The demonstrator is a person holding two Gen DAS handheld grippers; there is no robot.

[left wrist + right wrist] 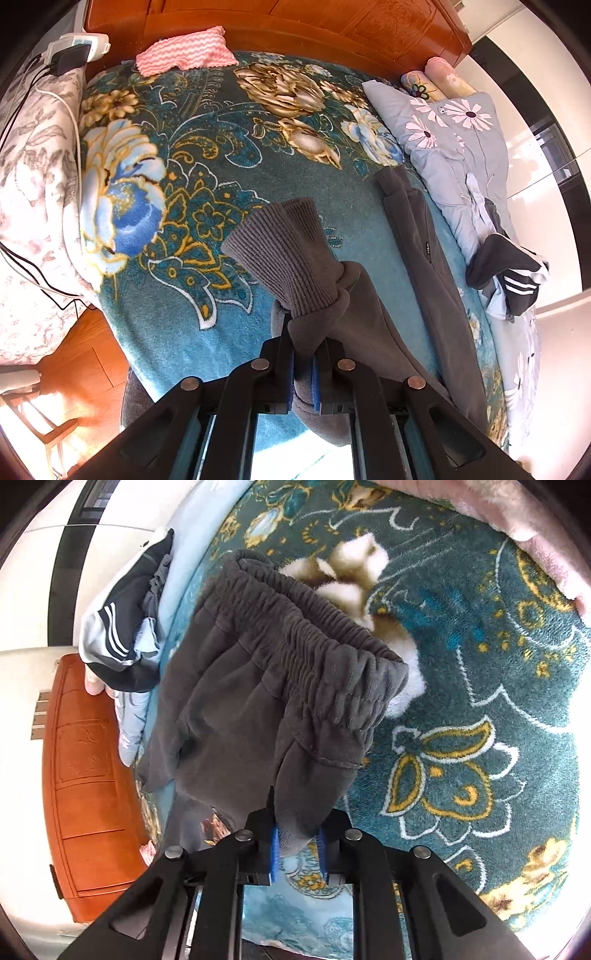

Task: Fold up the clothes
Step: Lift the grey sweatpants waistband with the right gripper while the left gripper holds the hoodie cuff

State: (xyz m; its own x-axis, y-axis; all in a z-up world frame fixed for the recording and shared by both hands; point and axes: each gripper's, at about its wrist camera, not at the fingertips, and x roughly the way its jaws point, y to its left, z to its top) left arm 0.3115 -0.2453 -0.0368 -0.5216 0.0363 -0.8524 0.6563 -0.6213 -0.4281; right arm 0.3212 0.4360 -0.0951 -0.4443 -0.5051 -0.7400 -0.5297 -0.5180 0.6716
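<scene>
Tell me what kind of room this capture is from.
Most likely a bedroom. The work surface is a bed under a teal floral blanket, with a carved wooden headboard behind it and a folded grey floral quilt along one side. Both grippers hold grey sweatpants above it.

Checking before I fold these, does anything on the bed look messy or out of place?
Mostly the dark striped garment: it lies crumpled on the grey daisy quilt at the bed's edge, unfolded. The grey sweatpants are simply held, left gripper at the ribbed cuff, right gripper below the waistband.
</scene>
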